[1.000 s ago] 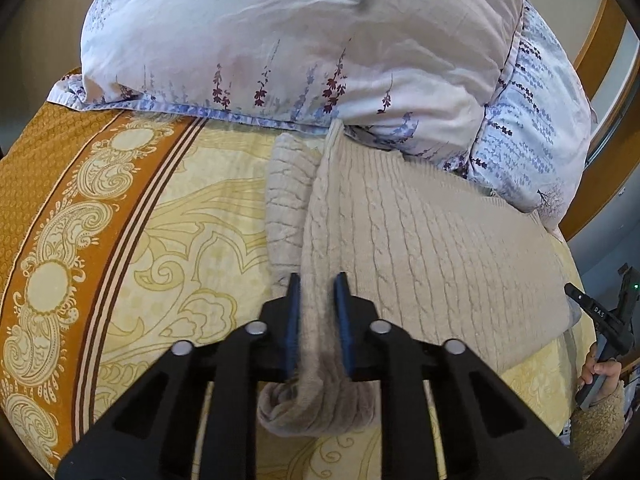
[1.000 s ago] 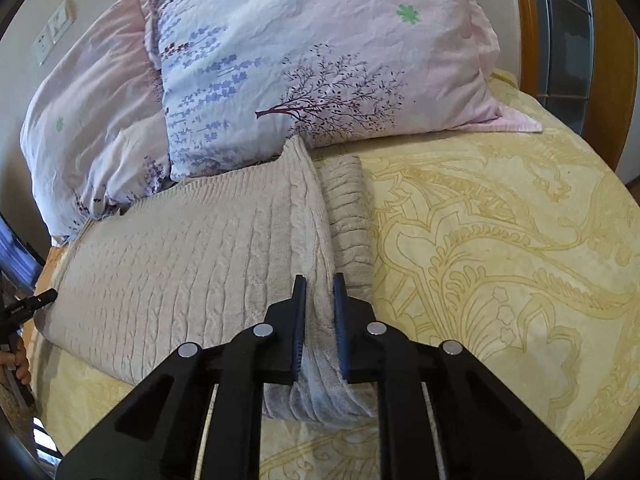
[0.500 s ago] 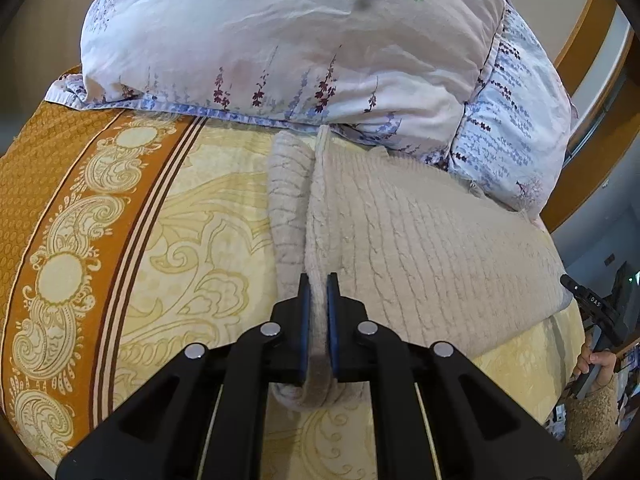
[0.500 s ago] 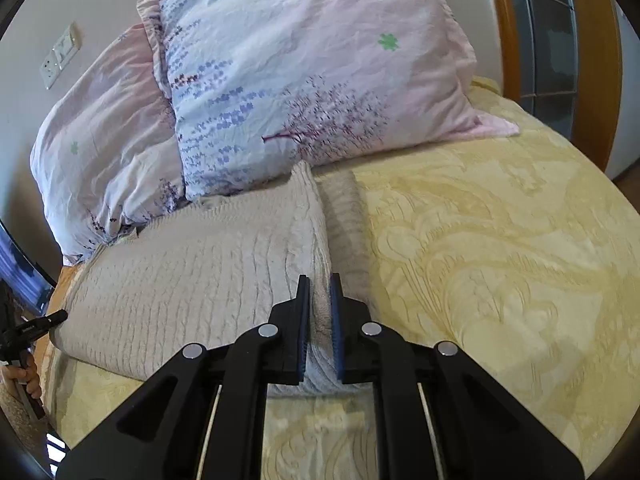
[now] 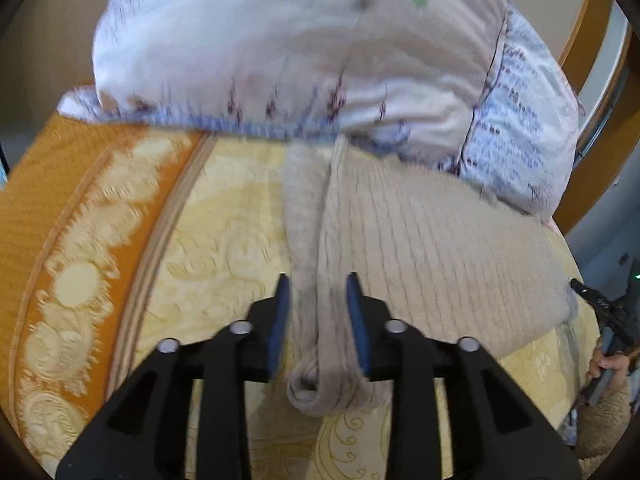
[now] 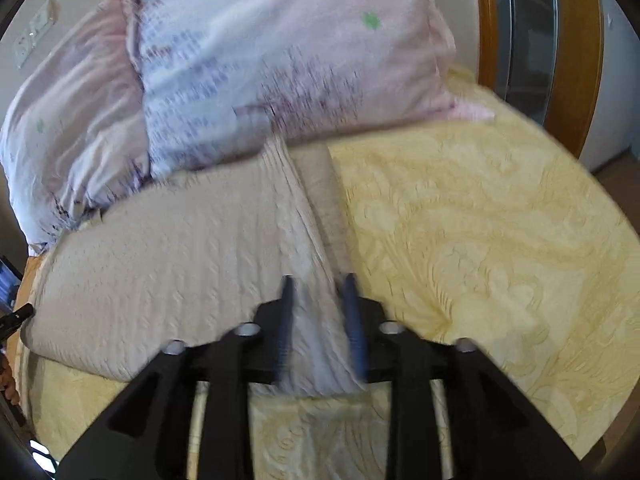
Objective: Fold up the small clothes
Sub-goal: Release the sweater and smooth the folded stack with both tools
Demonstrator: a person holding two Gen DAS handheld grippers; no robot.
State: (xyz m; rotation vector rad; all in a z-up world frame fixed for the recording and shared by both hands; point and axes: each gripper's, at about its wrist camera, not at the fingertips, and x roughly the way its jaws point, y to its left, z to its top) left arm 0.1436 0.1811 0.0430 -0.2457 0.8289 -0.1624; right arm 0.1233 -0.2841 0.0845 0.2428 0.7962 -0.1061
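Note:
A beige cable-knit sweater (image 5: 432,248) lies folded on the yellow bedspread (image 5: 224,240), its far end against the pillows. It also shows in the right wrist view (image 6: 180,248). My left gripper (image 5: 318,284) is open, its jaws apart on either side of the sweater's bunched left edge, with a rolled sleeve end (image 5: 316,384) lying between them. My right gripper (image 6: 318,284) is open too, its jaws straddling the sweater's right corner. Both views are motion-blurred.
Two floral pillows (image 5: 288,48) stand at the head of the bed, also seen in the right wrist view (image 6: 280,52). An orange patterned border (image 5: 80,216) runs along the left. A wooden headboard frame (image 6: 572,48) stands at the right.
Both grippers were shut on the sweater's edge half a second ago and have now opened, letting it go. The sweater edge has dropped onto the bed.

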